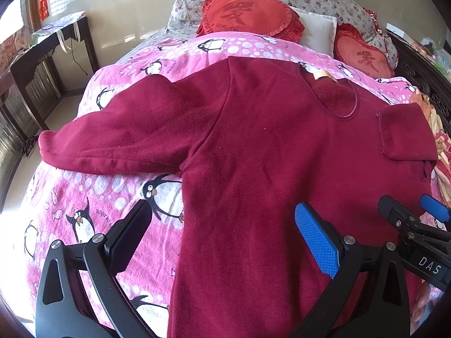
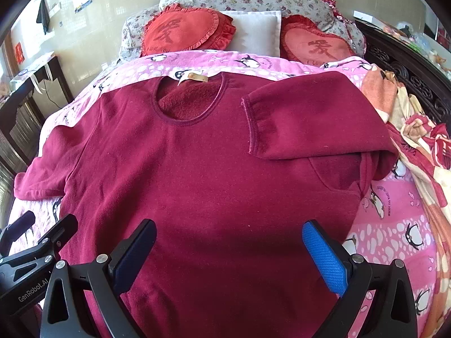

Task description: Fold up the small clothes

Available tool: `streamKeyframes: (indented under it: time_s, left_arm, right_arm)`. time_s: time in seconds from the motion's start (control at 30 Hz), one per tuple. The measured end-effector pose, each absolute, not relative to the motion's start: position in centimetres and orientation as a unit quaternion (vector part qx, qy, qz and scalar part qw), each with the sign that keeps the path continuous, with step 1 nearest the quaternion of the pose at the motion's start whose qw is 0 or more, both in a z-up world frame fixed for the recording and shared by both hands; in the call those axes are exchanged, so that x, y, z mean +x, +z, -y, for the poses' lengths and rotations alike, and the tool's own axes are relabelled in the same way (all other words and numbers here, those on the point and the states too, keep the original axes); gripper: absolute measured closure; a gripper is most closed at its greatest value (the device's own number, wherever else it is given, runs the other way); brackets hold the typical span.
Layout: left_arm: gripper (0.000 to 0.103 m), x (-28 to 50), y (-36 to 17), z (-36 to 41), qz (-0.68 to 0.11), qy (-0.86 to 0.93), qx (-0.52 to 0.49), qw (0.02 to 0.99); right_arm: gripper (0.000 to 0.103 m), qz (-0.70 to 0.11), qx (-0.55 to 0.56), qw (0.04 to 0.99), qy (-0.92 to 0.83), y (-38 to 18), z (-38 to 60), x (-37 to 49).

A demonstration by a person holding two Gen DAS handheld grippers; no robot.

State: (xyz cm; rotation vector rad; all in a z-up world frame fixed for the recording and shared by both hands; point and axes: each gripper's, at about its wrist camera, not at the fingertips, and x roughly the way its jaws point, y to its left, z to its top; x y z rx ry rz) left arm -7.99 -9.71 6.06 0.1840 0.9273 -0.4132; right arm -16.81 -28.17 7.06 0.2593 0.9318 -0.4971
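A dark red fleece sweatshirt (image 2: 197, 169) lies face up on a pink penguin-print blanket (image 2: 394, 225) covering a bed, neckline (image 2: 188, 98) at the far end and hem toward the near edge, with 2 hand-held grippers poised above its lower half. The left gripper (image 1: 222, 233) hangs with jaws wide apart and nothing between them, straddling the garment's left side seam; the right gripper (image 2: 229, 250) is likewise spread and empty, over the lower middle of the body. The right sleeve (image 2: 315, 124) is already folded inward across the chest, its cuff lying just right of the neckline, while the left sleeve (image 1: 112, 140) is spread flat out to the left over the blanket, its cuff near the bed's left edge. Judged from this layout, the folding is at the sleeve stage with 1 of 2 sleeves done. The next move appears to call for the left gripper to travel far and left, pinch the outstretched sleeve near its cuff and carry it across the chest to mirror the first fold. 2 red heart-shaped cushions (image 2: 186, 31) and a white pillow (image 2: 253, 31) rest at the far end of the bed, well apart from the work
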Motion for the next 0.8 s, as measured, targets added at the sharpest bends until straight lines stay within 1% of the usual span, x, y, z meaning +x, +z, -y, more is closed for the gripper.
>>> streamKeyframes:
  time_s: [0.23,0.4,0.57,0.7,0.73,0.8]
  left_arm:
    - [0.001,-6.9,5.9,8.3,-0.449,-0.189,0.083,0.869]
    - [0.001,-4.7,6.5,5.1,-0.455,-0.176,0.056,0.871]
    - [0.001,-0.1,7.0,-1.3,-0.462,-0.123,0.003,0.878]
    - [0.001,3.9,6.2,-7.3,-0.481,-0.072,-0.076,0.87]
    - [0.002,4.8,5.9,-8.7,-0.483,-0.06,-0.097,0.868]
    - [0.008,6.7,5.1,-11.0,-0.493,-0.035,-0.131,0.859]
  right_arm:
    - [0.0,-0.449,0.12,0.855,-0.228,6.6,27.5,-15.7]
    - [0.0,-0.455,0.12,0.856,-0.215,6.3,26.8,-14.9]
    - [0.0,-0.459,0.114,0.857,-0.204,6.1,26.1,-14.2]
    - [0.0,-0.464,0.115,0.856,-0.2,5.8,25.8,-13.7]
    - [0.0,-0.465,0.114,0.855,-0.199,5.6,25.7,-13.6]
    - [0.0,-0.469,0.111,0.853,-0.199,5.4,25.5,-13.4]
